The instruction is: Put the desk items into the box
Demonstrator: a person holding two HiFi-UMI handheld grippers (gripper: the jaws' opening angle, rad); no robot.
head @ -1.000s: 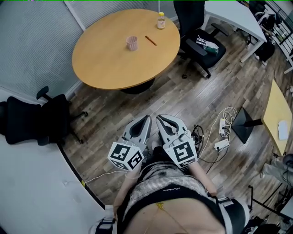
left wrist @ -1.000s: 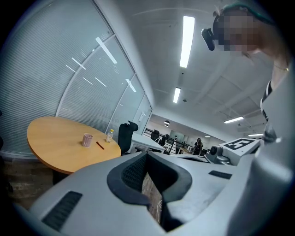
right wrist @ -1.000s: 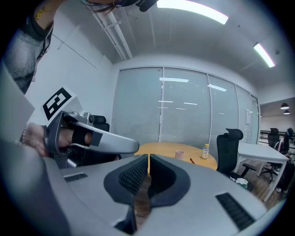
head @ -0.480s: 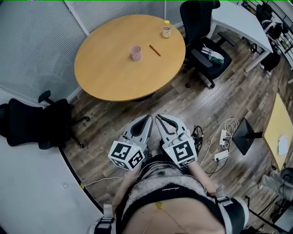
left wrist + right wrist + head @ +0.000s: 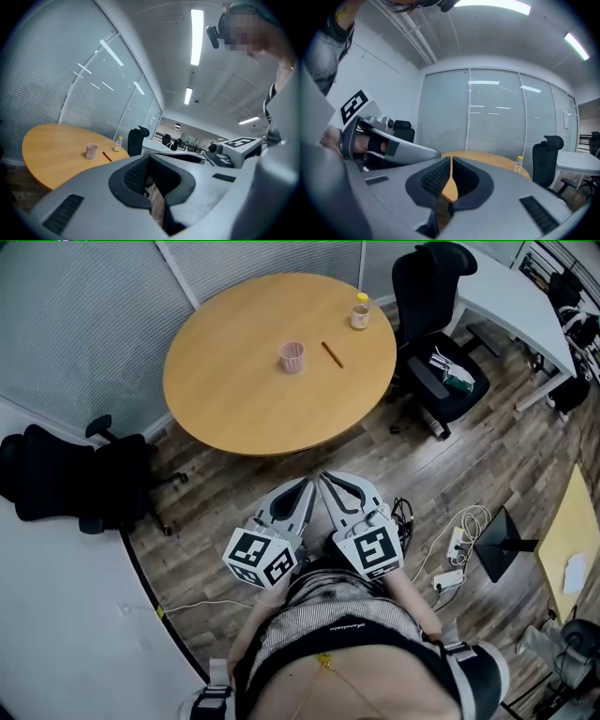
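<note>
Approach step: left tongs point(image 5: 302, 486) and right tongs point(image 5: 326, 482) closed, empty, well short of table point(image 5: 234, 390). Next: reach pink cup point(image 5: 292, 356), open.

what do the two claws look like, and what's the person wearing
Both the left claw and right claw are light grey, tapering shells with black ribbed pads. Each carries a white cube printed with black square markers. The person wears a striped grey top.

On the surface point(image 5: 234, 390) a cup point(image 5: 292, 356) stands near the middle, with a pencil point(image 5: 332, 354) just to its right and a bottle point(image 5: 360, 311) at the far right edge. One chair point(image 5: 441, 324) stands right of the surface, another chair point(image 5: 75, 474) left. The left tongs point(image 5: 302, 487) and right tongs point(image 5: 326, 484) sit side by side before it, above the floor point(image 5: 450, 465).
</note>
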